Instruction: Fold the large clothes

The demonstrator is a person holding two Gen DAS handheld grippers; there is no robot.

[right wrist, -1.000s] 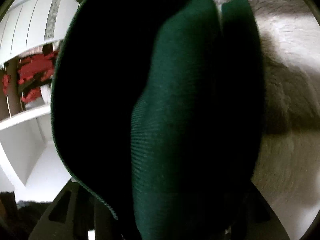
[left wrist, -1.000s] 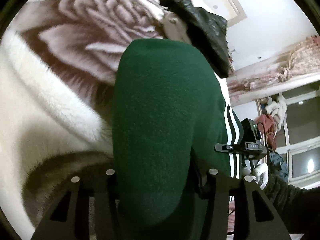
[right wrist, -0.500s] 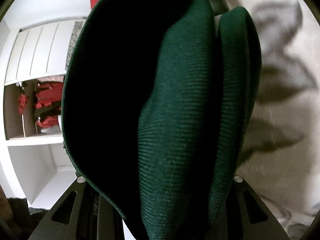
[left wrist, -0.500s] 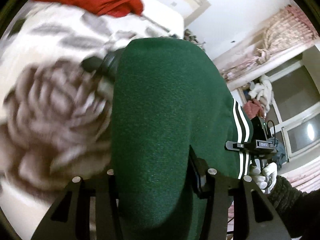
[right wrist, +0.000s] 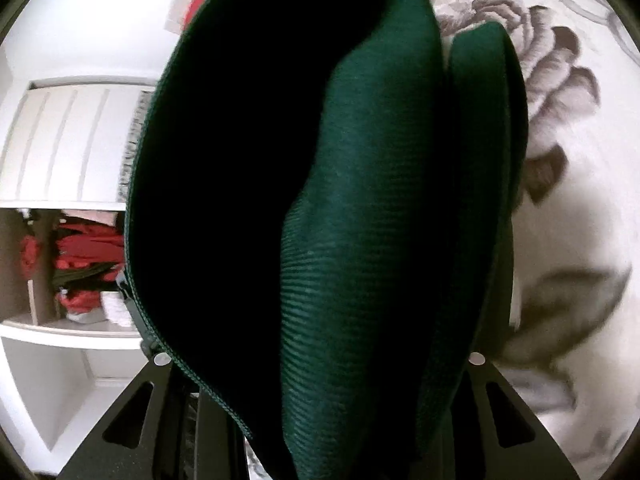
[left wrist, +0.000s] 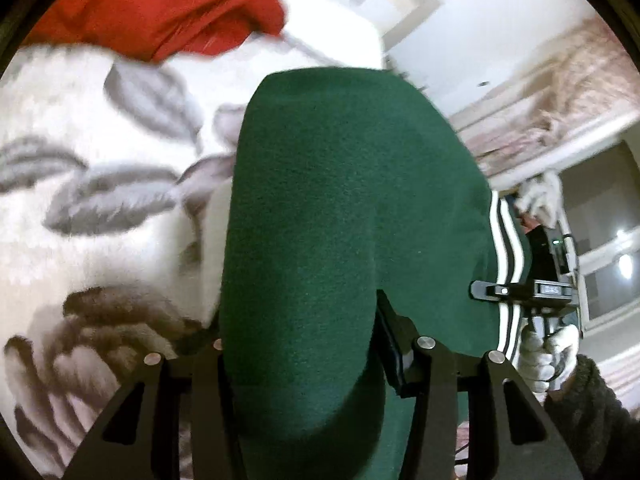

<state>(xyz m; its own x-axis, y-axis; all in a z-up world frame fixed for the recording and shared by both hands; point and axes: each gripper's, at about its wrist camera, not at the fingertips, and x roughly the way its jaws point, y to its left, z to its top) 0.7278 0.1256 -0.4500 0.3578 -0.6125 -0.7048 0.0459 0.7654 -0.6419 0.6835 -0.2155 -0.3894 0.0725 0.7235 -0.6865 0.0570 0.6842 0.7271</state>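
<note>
A thick fold of a dark green garment (left wrist: 340,240) with white side stripes (left wrist: 506,260) hangs between the fingers of my left gripper (left wrist: 316,356). That gripper's pads press on the cloth while its jaws are opening slightly. In the right wrist view the same green garment (right wrist: 360,240), with a zip edge (right wrist: 160,352), fills the frame. My right gripper (right wrist: 318,360) is closing on it and grips a ribbed fold. The left wrist view also shows the right gripper's body (left wrist: 532,292), held by a white-gloved hand (left wrist: 548,352). Both gripped parts are lifted clear of the blanket.
A white plush blanket with grey rose print (left wrist: 100,200) lies below, and also shows as blanket (right wrist: 580,240). A red garment (left wrist: 168,12) lies at its far edge. White wardrobe shelves (right wrist: 60,332) hold red clothes (right wrist: 80,252). A window (left wrist: 608,272) and curtain valance (left wrist: 560,92) are on the right.
Both grippers have risen and swept across the bed with the green garment held. The red garment came into the left view, the black item dropped out; the rose print appeared in the right view.
</note>
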